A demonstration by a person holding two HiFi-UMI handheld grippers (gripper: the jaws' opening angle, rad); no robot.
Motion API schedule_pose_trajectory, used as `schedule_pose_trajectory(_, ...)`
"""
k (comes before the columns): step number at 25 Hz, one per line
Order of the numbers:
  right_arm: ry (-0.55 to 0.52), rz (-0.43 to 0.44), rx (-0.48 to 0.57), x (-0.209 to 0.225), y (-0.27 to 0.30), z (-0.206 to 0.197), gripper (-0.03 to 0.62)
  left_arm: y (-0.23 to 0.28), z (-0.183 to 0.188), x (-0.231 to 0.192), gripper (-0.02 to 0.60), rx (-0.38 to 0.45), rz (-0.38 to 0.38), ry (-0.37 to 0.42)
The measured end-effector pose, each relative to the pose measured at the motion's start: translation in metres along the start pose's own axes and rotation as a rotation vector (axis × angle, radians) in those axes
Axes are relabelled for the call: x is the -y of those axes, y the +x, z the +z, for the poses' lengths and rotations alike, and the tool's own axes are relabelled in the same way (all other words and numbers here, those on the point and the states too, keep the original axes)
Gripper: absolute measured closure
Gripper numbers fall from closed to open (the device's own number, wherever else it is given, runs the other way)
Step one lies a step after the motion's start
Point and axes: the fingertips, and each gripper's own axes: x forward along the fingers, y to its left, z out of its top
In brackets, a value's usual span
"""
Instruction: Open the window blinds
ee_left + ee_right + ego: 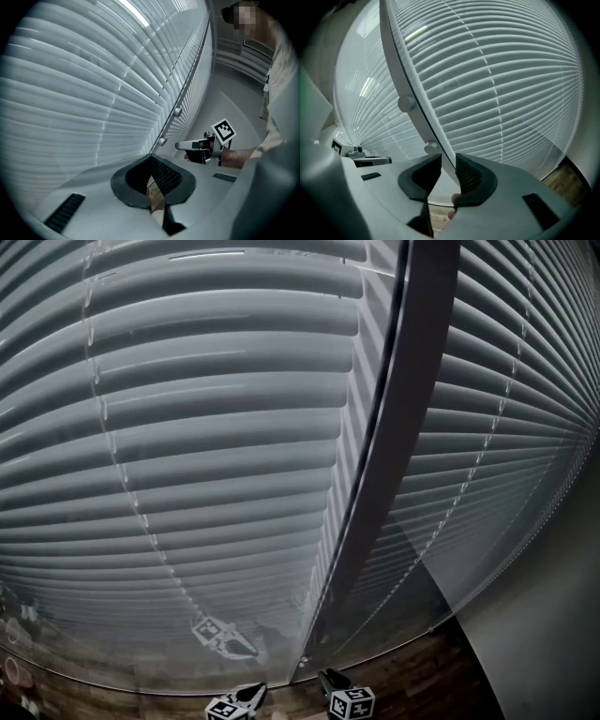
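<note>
lower knob (pixel 431 147) sits just beyond the right gripper (pixel 448 164), slightly left of its half-open, empty jaws. left gripper (pixel 150 160), closed on nothing, is about as near.

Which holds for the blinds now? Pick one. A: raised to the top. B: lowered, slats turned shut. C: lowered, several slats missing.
B: in the head view the slats overlap from top to bottom on both sides of the dark frame.
</note>
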Motion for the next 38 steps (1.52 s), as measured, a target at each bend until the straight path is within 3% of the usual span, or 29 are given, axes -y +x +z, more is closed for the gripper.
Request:
schedule_pose_trajectory(8,0.027,-0.028,0.002,0.016,-0.003,0.002,0.493,0.008,0.000,0.002,0.571,-0.018,-0.009,0.047)
schedule_pose_trajectory(14,-0.009,0.005,-0.030,0.004,-0.008,-0.009,0.493,-0.001,-0.004,0.005,0.570,-0.032,0.000,0.045)
schedule_pose_trajectory(19,-0.036,0.057,0.009,-0.028,-0.020,0.047,0.494,-0.019,0.063,0.021,0.570,0.037,0.024,0.043)
schedule_pose_trajectory(24,-0.067,0.098,-0.006,-0.054,-0.011,0.060,0.494,-0.031,0.065,0.018,0.569,0.042,0.042,0.003)
schedule_pose_trajectory(38,-0.055,0.096,-0.005,-0.059,0.003,0.056,0.471,-0.025,0.060,0.012,0.569,0.026,0.036,0.015)
